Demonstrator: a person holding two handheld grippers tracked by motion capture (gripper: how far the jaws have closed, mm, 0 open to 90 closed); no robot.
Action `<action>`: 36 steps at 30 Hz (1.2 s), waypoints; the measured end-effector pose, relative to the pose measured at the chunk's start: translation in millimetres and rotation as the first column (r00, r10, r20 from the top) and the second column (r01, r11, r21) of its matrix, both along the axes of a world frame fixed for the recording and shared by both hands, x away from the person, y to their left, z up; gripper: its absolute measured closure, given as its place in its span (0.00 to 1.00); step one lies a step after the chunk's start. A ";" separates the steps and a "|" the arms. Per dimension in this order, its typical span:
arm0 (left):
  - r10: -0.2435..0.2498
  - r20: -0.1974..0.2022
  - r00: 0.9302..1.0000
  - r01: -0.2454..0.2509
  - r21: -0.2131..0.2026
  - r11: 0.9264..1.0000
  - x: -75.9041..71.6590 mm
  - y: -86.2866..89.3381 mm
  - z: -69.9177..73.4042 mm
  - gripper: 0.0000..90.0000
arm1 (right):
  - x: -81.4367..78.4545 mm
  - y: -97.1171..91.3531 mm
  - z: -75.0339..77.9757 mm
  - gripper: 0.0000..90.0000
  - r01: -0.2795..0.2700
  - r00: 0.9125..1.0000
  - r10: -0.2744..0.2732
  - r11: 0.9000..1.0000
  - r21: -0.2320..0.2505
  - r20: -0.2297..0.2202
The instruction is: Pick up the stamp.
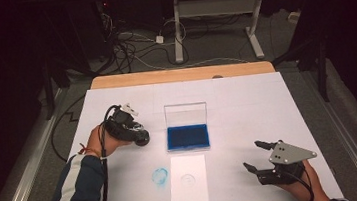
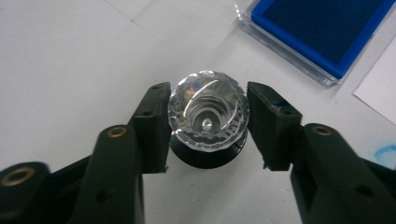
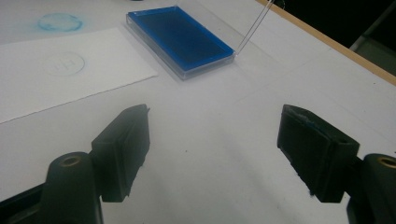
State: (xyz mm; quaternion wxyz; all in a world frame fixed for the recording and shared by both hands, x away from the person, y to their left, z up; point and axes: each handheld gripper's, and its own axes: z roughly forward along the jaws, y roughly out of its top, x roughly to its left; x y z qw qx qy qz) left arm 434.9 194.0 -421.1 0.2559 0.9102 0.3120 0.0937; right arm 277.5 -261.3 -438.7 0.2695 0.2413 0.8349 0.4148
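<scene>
Your left tool (image 2: 208, 123) closes on the crystal stamp (image 2: 208, 116), which stands on the counter (image 1: 248, 113) left of the open ink pad (image 1: 188, 136), ready for inking. Your right tool (image 1: 257, 158) idles open beside the paper (image 1: 188, 180).

White paper-covered table (image 1: 247, 103) brightly lit from above — dark surroundings; soft shadows, near black jaws slightly blurred.
</scene>
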 end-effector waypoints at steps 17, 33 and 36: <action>0.012 0.010 1.000 -0.012 0.036 0.999 0.5 -4.9 -1.7 0.60 | -0.1 -0.3 0.2 0.30 -0.005 1.000 0.005 1.000 0.008 -0.005; 0.009 0.004 1.000 -0.009 0.039 0.999 2.1 -6.2 -3.6 0.59 | 0.9 -1.6 0.3 0.31 0.003 1.000 -0.003 1.000 0.013 -0.006; 0.010 0.005 1.000 -0.010 0.036 0.999 2.5 -6.5 -3.8 0.59 | 1.0 -2.5 0.8 0.31 0.005 1.000 -0.005 1.000 0.019 -0.005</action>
